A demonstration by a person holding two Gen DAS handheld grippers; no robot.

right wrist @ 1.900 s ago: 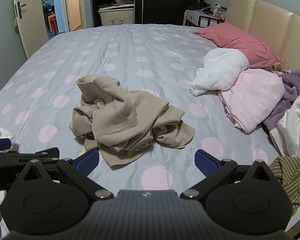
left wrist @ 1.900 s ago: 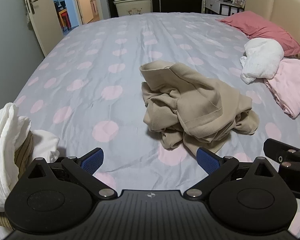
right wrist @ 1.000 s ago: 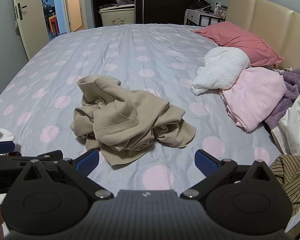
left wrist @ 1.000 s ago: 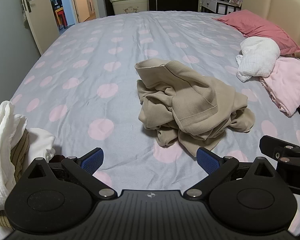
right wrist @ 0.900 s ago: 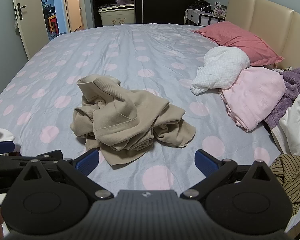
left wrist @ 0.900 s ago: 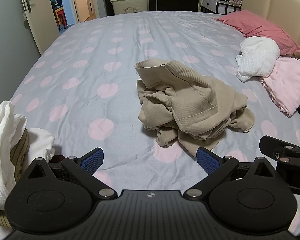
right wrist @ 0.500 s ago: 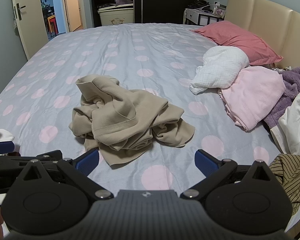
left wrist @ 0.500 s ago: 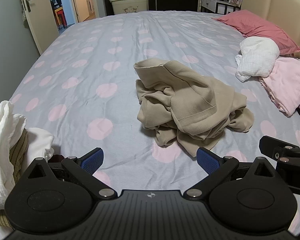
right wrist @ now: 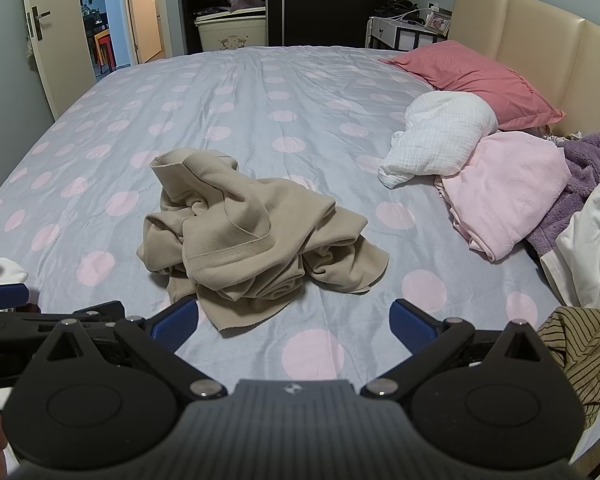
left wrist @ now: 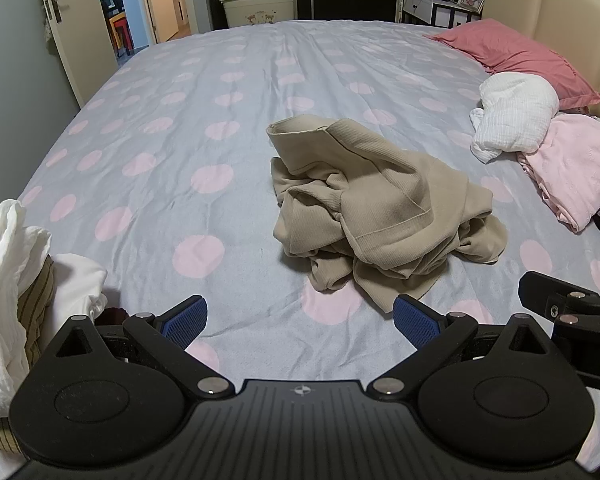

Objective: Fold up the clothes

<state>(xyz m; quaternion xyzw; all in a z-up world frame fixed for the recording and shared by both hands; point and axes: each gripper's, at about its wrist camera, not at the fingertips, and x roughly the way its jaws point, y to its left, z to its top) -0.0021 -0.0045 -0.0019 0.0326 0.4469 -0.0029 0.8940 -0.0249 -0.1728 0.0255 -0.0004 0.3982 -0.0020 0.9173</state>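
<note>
The beige garment (left wrist: 384, 216) lay crumpled in a heap on the bed (left wrist: 220, 128), near its front edge. The left gripper (left wrist: 300, 320) and right gripper (right wrist: 294, 320) hovered just short of the garment, both spread wide and holding nothing.

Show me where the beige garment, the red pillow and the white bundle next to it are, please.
beige garment (left wrist: 384, 208): left wrist view, on its upper folded panel.
red pillow (right wrist: 476, 76): right wrist view, on the middle of its top face.
white bundle (right wrist: 444, 136): right wrist view, on its rounded middle.
</note>
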